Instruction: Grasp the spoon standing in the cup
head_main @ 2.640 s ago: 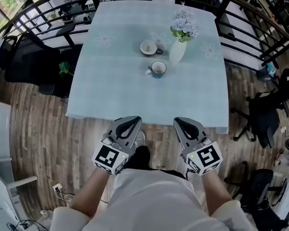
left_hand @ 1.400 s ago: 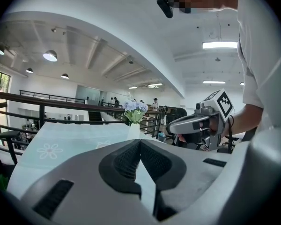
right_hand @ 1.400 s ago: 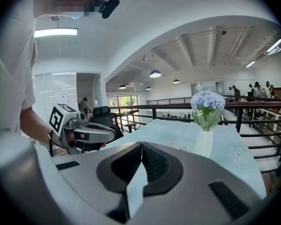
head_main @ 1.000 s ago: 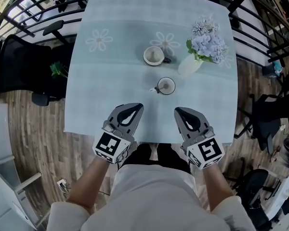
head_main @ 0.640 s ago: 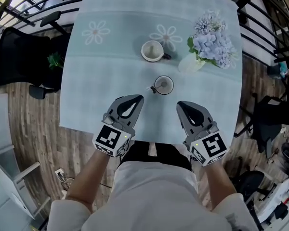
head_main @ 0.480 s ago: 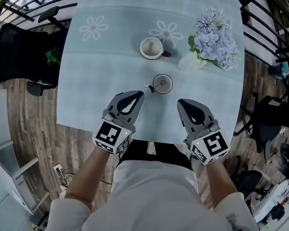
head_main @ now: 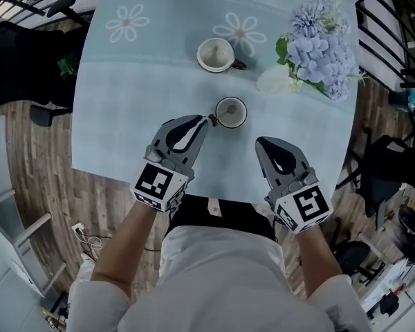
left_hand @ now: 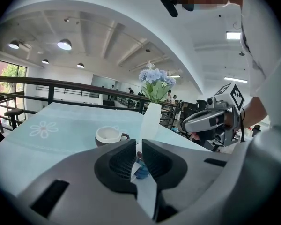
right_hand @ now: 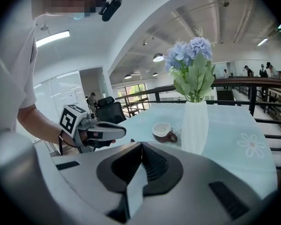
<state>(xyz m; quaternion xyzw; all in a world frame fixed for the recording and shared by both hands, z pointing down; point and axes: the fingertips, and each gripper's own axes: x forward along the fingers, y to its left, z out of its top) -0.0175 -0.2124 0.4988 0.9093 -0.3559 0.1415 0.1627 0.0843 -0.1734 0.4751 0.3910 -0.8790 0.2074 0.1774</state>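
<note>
Forearms both reach forward from the torso, each gripper pointing away from the person and slightly downward. Left gripper (head_main: 207,119): jaws clenched, nothing pinched between them. Its tips sit just left of the blue cup (head_main: 230,112), right by the handle of the spoon (head_main: 212,119), which leans out over the cup's left rim. Contact with the handle can't be told. The left gripper view looks through the slit at the tips onto the spoon's end and the cup beyond. Right gripper (head_main: 261,142): jaws pressed together, empty, at the cup's near right and clearly apart from it. Behind the cup, a white cup (head_main: 216,54) with a brown outside. To the cup's far right, a white vase (head_main: 272,80) of pale blue flowers (head_main: 323,39). All on a pale blue tablecloth (head_main: 124,109) printed with daisies. Wood-plank floor (head_main: 34,151) around. Black railing (head_main: 391,26) and a black office chair (head_main: 17,54) farther out.
</note>
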